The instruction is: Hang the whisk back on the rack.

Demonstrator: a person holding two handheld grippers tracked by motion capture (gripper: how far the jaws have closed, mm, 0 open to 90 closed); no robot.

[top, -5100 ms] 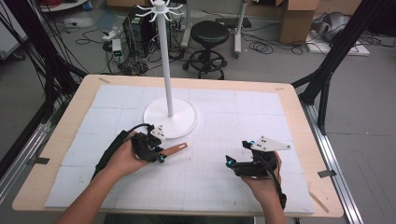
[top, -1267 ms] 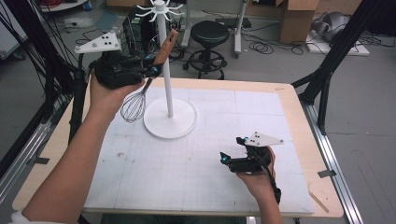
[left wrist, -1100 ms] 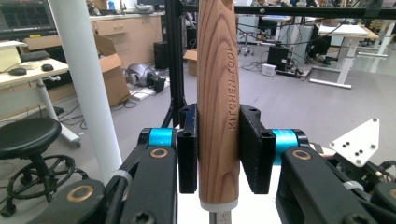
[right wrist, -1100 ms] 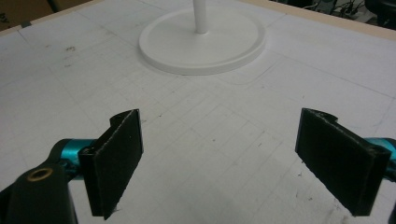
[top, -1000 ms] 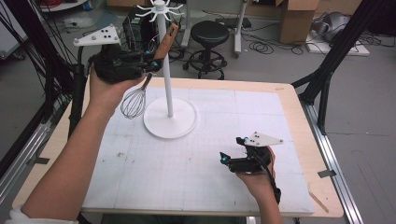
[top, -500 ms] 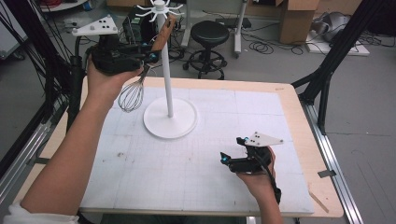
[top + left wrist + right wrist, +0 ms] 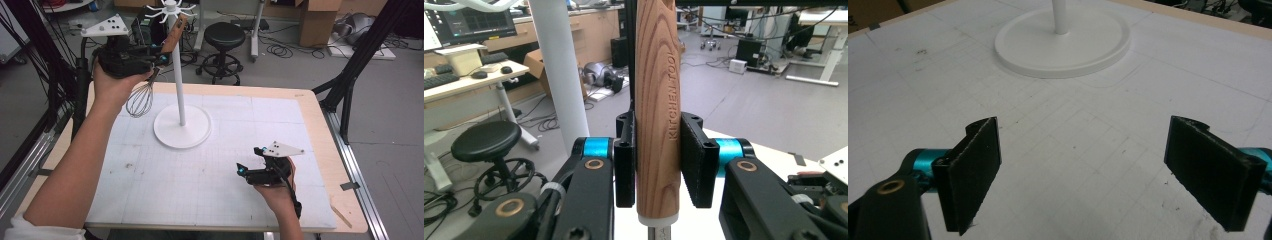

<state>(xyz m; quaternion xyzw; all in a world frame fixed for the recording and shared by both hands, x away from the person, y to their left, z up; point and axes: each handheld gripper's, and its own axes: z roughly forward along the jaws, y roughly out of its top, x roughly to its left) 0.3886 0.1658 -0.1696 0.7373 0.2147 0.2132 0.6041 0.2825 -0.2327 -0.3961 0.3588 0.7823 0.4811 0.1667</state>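
Note:
A whisk with a wooden handle (image 7: 658, 115) marked KITCHEN TOOL and a wire head (image 7: 140, 100) hangs from my left gripper (image 7: 161, 56), raised high beside the white stand's pole (image 7: 177, 70). In the left gripper view my left gripper (image 7: 658, 165) is shut on that handle, both pads (image 7: 698, 165) pressing its sides. The handle's top reaches up near the hooks at the top of the stand (image 7: 171, 8). My right gripper (image 7: 242, 169) rests low on the mat at the front right; in its own view the right gripper (image 7: 1083, 172) stands wide open with bare mat between its pads.
The stand's round white base (image 7: 182, 128) sits mid-mat on the white gridded mat (image 7: 215, 200), which covers a wooden table (image 7: 320, 125). Behind the table are a black stool (image 7: 222, 36), cardboard boxes and cables on the floor. Dark frame legs flank both sides.
My left hand has lifted the whisk off the mat and carried it up beside the stand's pole, rising a little more over the last second. The right gripper has stayed put.

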